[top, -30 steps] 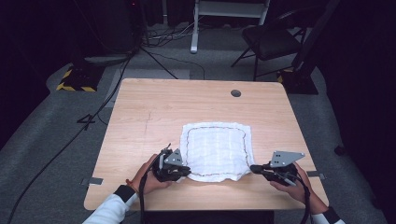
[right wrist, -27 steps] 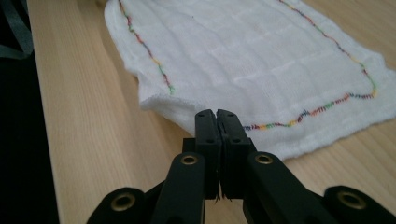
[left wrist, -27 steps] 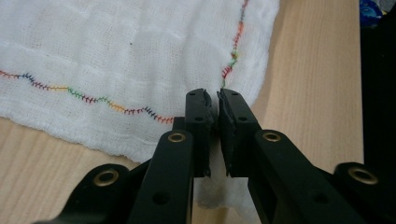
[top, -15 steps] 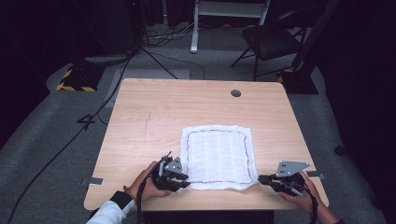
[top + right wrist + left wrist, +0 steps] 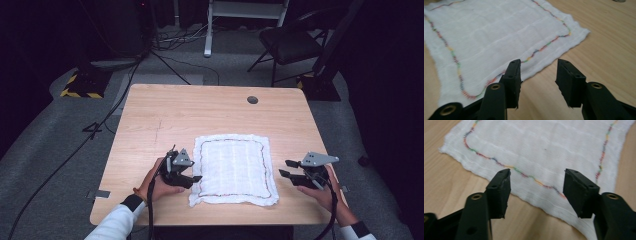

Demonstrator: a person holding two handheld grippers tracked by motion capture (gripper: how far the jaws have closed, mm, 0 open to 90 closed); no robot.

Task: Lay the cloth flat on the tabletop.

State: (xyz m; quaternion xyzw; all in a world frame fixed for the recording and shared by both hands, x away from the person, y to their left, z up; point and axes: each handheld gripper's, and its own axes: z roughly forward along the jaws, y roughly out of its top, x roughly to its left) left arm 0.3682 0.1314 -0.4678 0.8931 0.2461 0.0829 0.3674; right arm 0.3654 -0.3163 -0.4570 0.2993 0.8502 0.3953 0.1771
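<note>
The white cloth (image 5: 234, 169) with multicoloured border stitching lies flat on the near half of the wooden table (image 5: 165, 112), between the two tools. The left gripper (image 5: 196, 178) sits at the cloth's left edge with its jaws spread wide and holding nothing; the right gripper (image 5: 286, 168) sits just off the right edge, jaws likewise apart and empty. Risk: a jaw closing too high may pinch only the top fibres or miss the hem, and a low approach may push the thin edge into a ridge instead of lifting it. Uneven grips on the two sides would skew any fold. The left gripper view resolves the wavy stitched line (image 5: 524, 173) and hem weave, which the high view renders as a faint outline; the high view alone gives the cloth's position between both tools.
</note>
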